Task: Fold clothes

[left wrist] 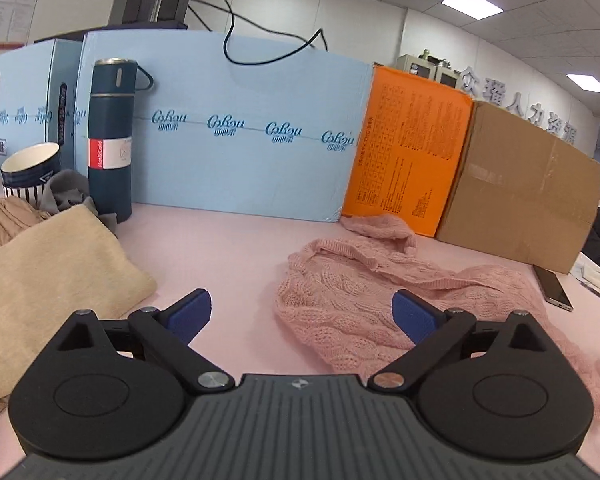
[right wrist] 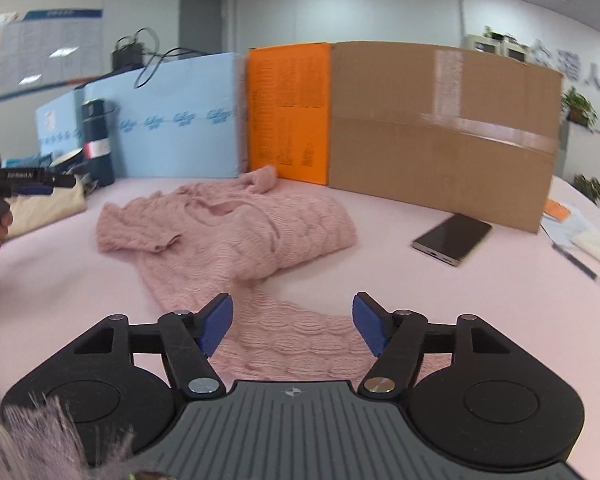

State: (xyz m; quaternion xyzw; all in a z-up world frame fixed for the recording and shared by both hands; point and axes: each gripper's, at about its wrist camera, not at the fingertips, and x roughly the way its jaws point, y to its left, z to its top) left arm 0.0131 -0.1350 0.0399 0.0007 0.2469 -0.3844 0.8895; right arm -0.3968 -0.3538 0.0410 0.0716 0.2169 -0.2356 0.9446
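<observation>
**On the pink table, a half-folded sweater and two empty grippers**

On the pink table (right wrist: 80, 280) lies the pink knitted sweater (right wrist: 236, 224), bunched, with one part stretching toward the right gripper (right wrist: 292, 326). Its jaws are apart and hold nothing; the knit lies under them, not pinched. The left gripper (left wrist: 302, 318) is wide open too and empty, with the sweater (left wrist: 352, 300) just beside its right finger. I judge that both have let go so the fold can settle. A smartphone (right wrist: 452, 240) lies near the sweater, a beige folded garment (left wrist: 48, 272) and a dark thermos (left wrist: 110, 140) stand at the left; the cardboard box (right wrist: 440, 132) limits space behind.
</observation>
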